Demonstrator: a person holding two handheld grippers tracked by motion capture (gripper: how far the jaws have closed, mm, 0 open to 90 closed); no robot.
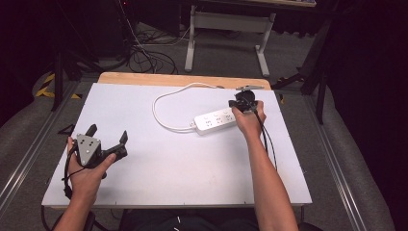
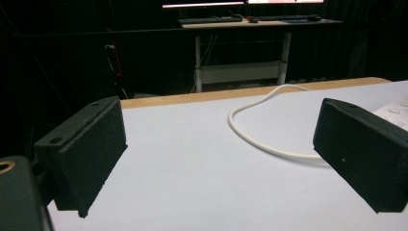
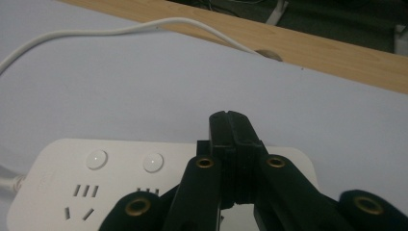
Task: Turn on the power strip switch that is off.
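At about eight o'clock on the white-topped desk (image 1: 183,159) with a pale wooden far edge, the left gripper (image 1: 108,134) rested in the person's left hand (image 1: 86,173), its two black jaws spread wide with nothing between them. A grey three-cornered plate (image 1: 88,148) sat on top of it. In the left gripper view the jaws stood far apart at either side, bare desk surface (image 2: 192,183) between them and the thin white power cord (image 2: 255,139) curving beyond, clear of both jaws.

That cord (image 1: 161,113) looped from the desk's far edge, around twelve o'clock, back to the left end of the white rectangular plastic power strip (image 1: 215,121), which lay slightly right of centre, toward two o'clock.

At the strip's right end the right gripper (image 1: 236,104), held in the person's right hand (image 1: 249,120), pointed down over it. In the right gripper view its jaws were pressed together, clenched on nothing, their tips above the right end of the strip (image 3: 96,183), near two round buttons (image 3: 125,161) and the sockets. Whether the tips touched the strip could not be told.
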